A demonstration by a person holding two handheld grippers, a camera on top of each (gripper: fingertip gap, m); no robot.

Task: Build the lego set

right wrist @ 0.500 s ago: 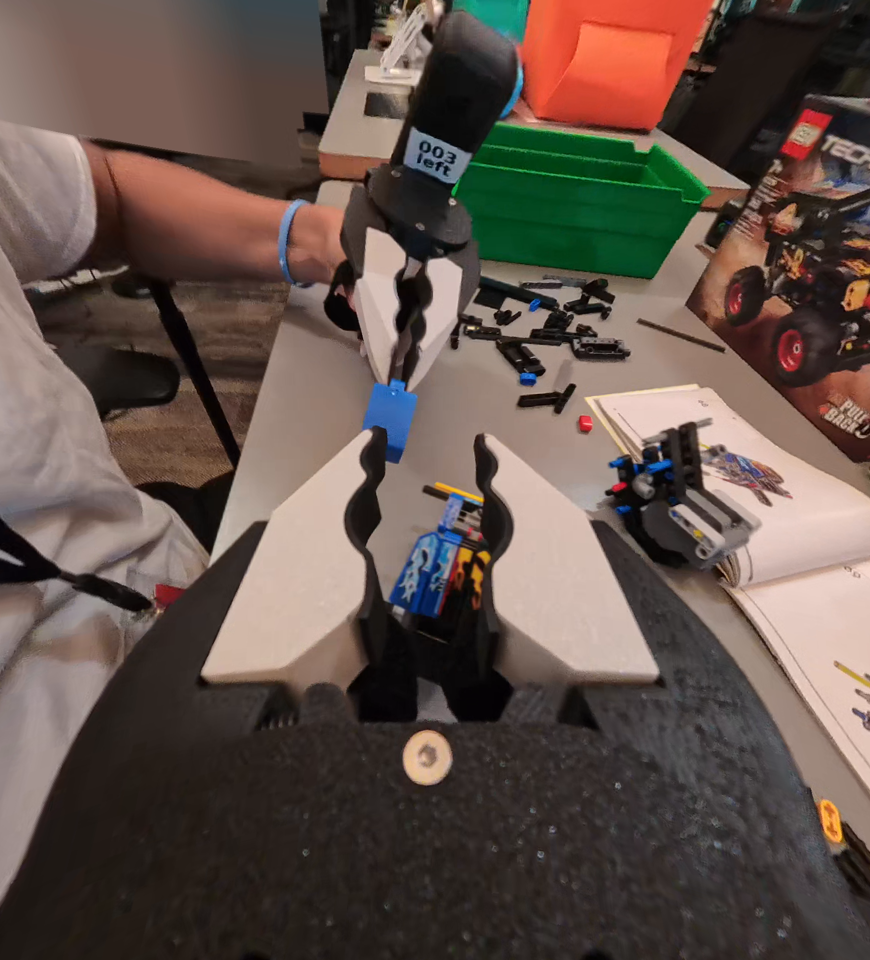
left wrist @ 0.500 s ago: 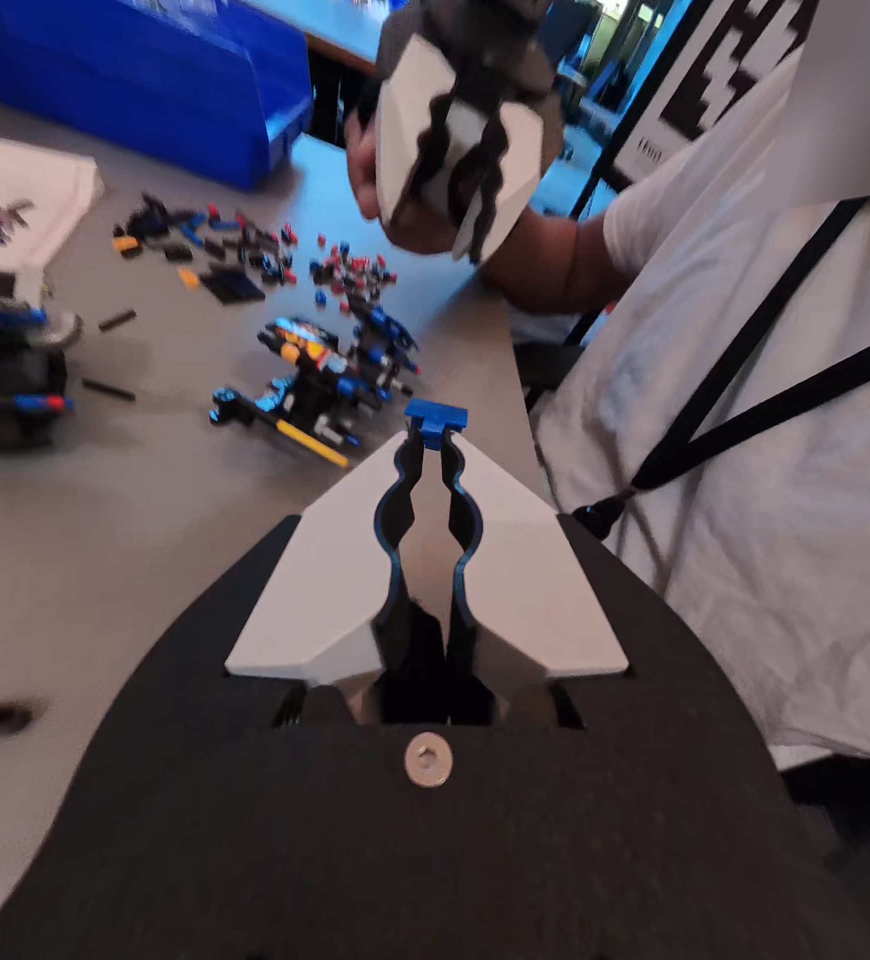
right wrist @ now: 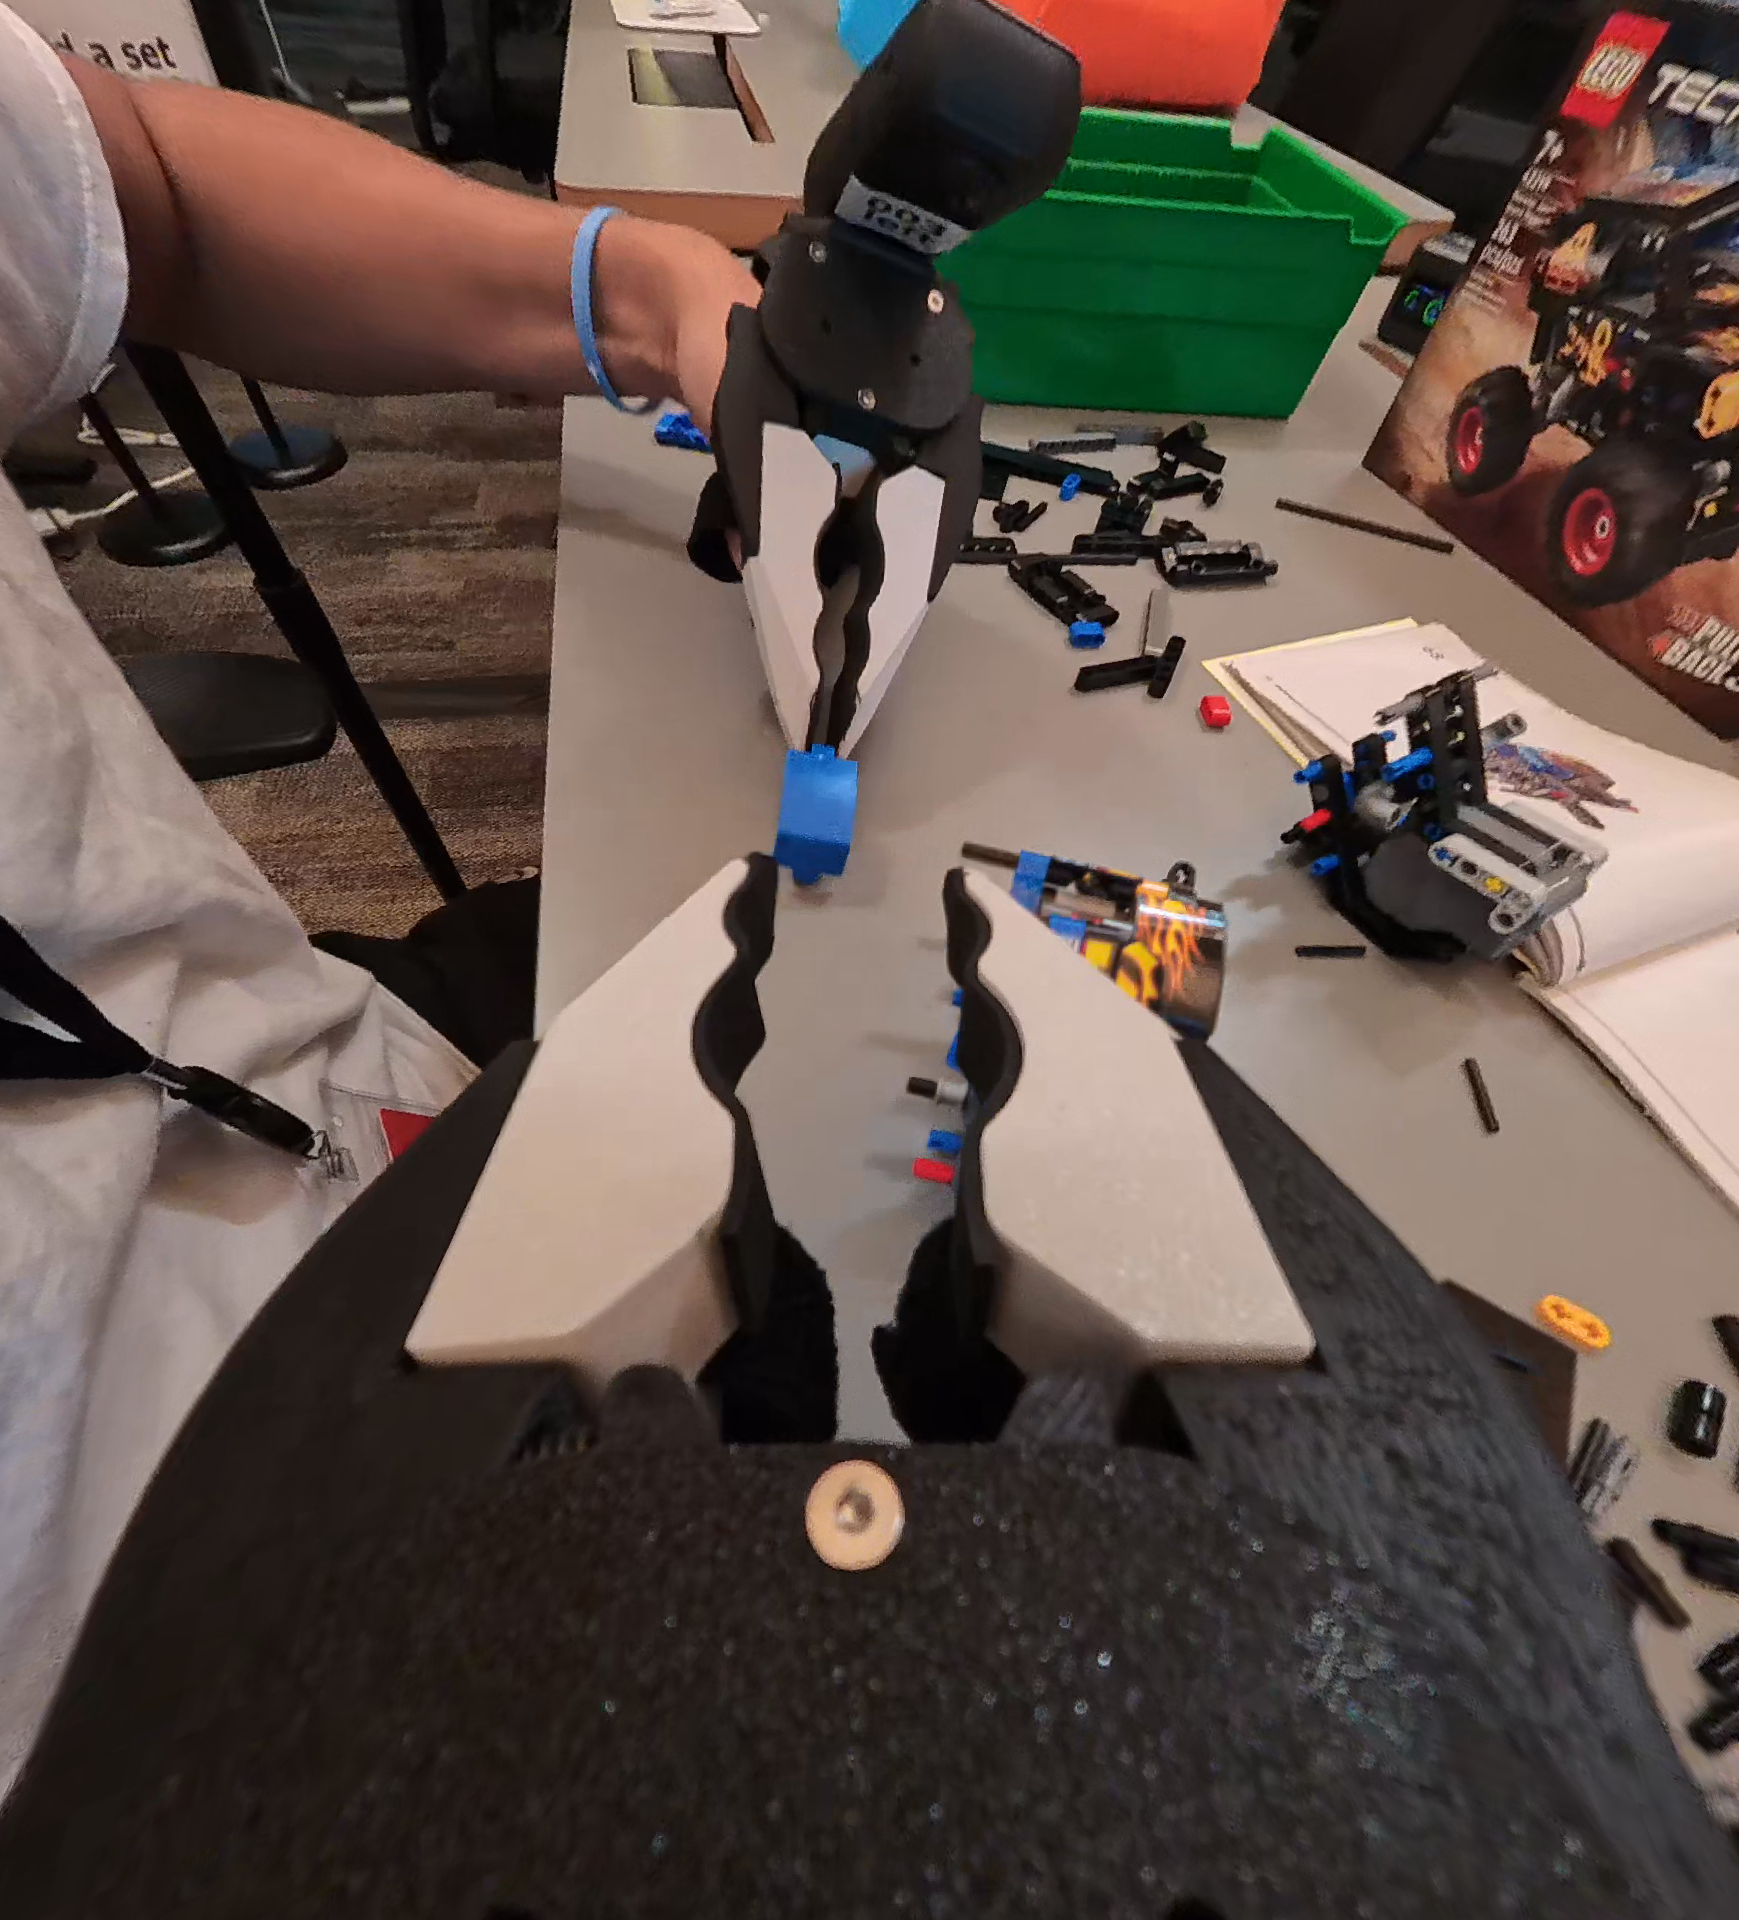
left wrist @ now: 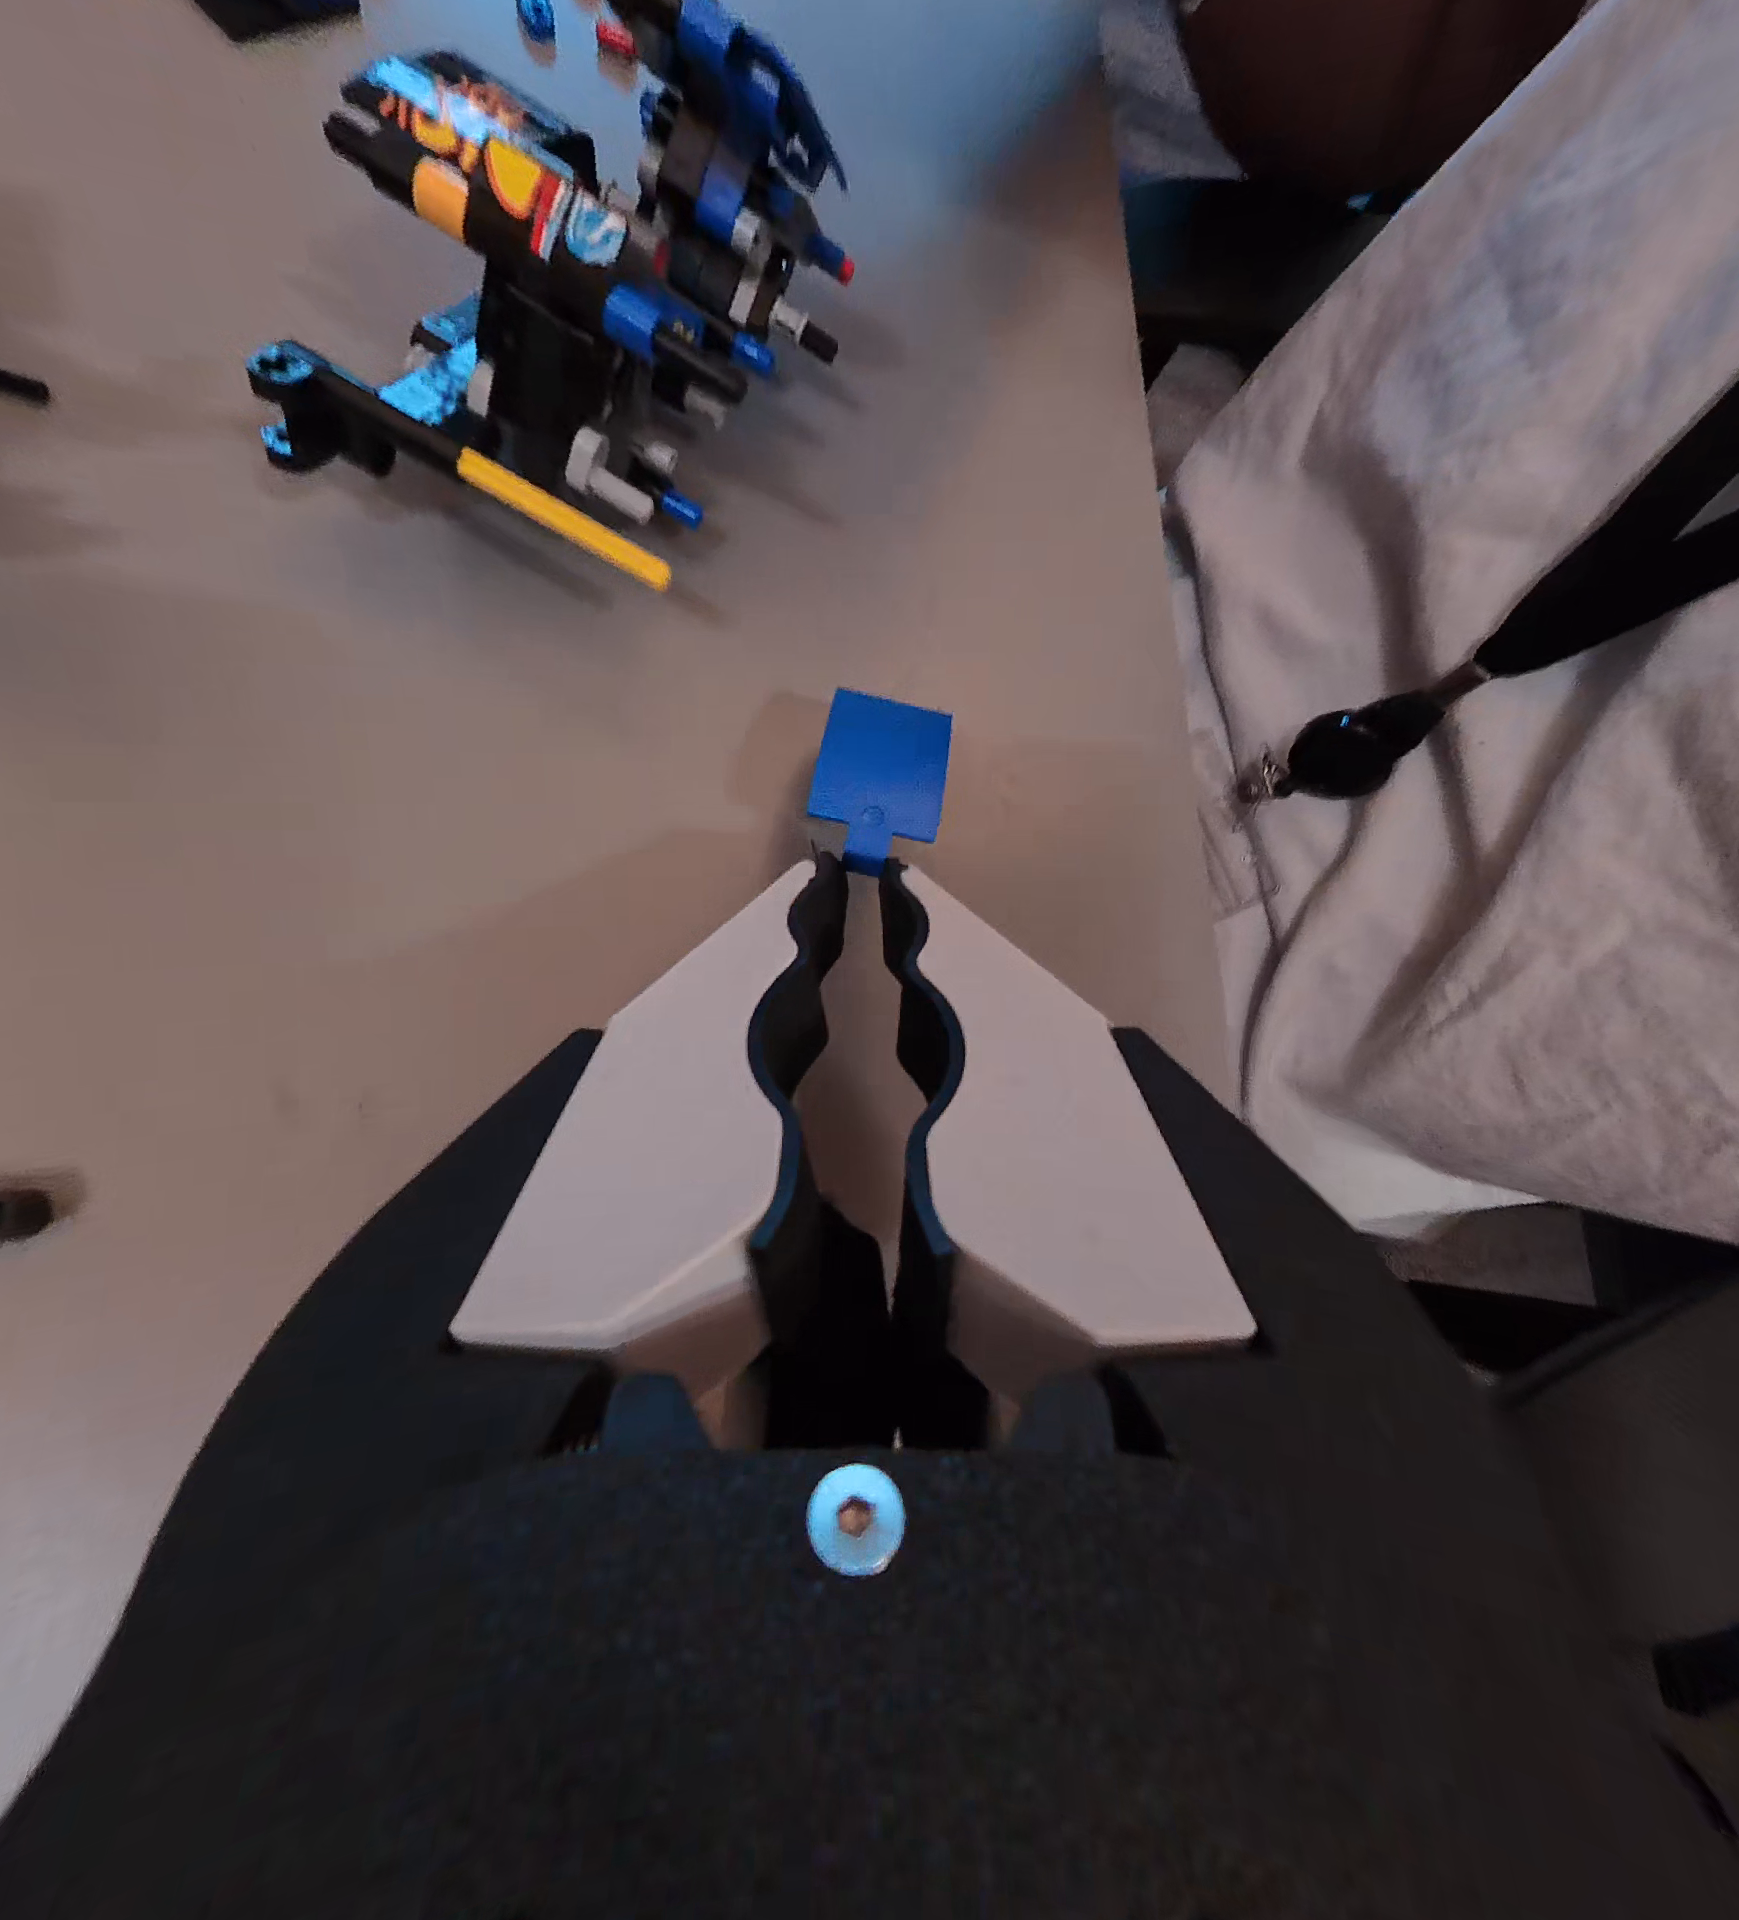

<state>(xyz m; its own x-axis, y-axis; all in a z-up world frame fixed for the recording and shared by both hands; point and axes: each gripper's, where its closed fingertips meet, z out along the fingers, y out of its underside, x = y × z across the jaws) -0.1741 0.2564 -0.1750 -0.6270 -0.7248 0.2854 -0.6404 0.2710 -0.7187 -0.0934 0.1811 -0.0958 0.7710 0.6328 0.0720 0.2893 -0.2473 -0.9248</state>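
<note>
Since the earlier frame we've lowered the left gripper (left wrist: 860, 871), clenched on the small blue plastic lego piece (left wrist: 880, 767), toward the grey table (left wrist: 325, 831); right gripper (right wrist: 860, 883) gapes empty, handover likely.

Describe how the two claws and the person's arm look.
Both claws, left claw and right claw, have pale grey wedge fingers with wavy black pads on a black textured body with one silver screw. The arm wears a white short sleeve and a blue wristband.
</note>
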